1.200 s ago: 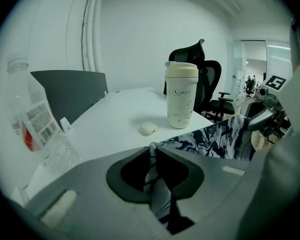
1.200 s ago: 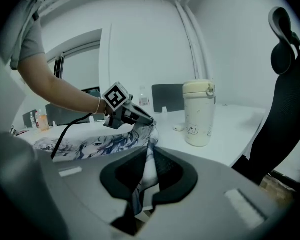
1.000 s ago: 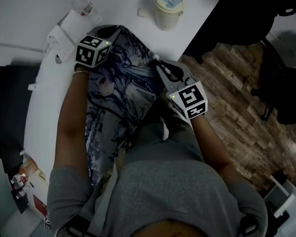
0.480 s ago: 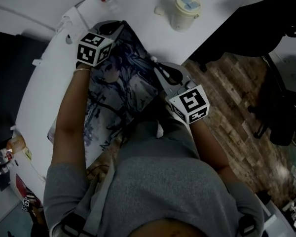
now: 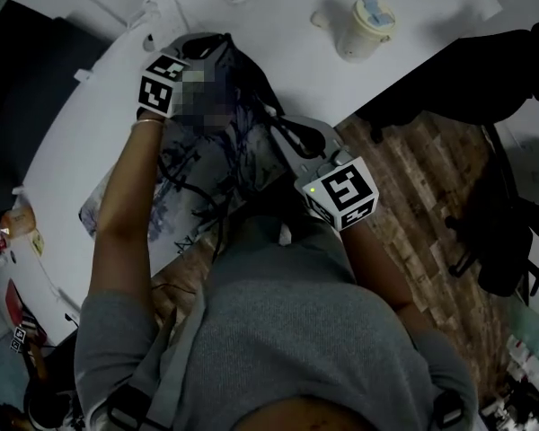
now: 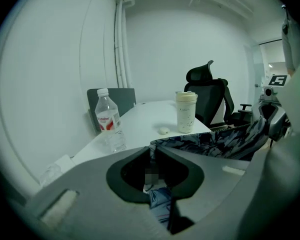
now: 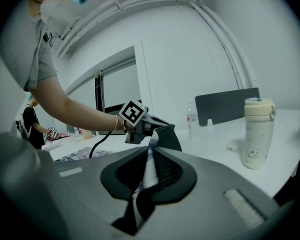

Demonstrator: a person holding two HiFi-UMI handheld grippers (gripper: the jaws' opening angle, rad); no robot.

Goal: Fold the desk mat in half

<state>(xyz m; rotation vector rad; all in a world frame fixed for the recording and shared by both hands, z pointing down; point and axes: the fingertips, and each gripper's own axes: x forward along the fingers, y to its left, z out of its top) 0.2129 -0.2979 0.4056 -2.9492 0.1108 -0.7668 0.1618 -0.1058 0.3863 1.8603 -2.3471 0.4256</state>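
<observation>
Change noted: within the last second both tongs have gone up and further over the counter (image 5: 278,34), taking one edge of the mat (image 5: 198,176) with them toward 12 o'clock in the head view. The grip itself is unaltered. The left tongs (image 6: 154,154) are nearly closed, pinching a thin fold of printed mat. The right tongs (image 7: 151,154) are closed tighter on the same edge, which runs taut from one pair to the other. The rest of the mat slopes from that raised edge down to 7 o'clock, with a corner lying flat on the counter at about 8 o'clock. Judgement: the fold is under way but not finished, since the lifted half has yet to be laid down on the other. The cup (image 5: 366,27) at 1 o'clock and the bottle (image 6: 109,121) stand well apart from the mat. Not verifiable: the person's torso and forearms cover the near part of the mat, so the edge that the held one must meet is unseen and alignment cannot be judged. The head view is dim (a mosaic patch also lies over the print beside the left tongs), so creases cannot be read.
</observation>
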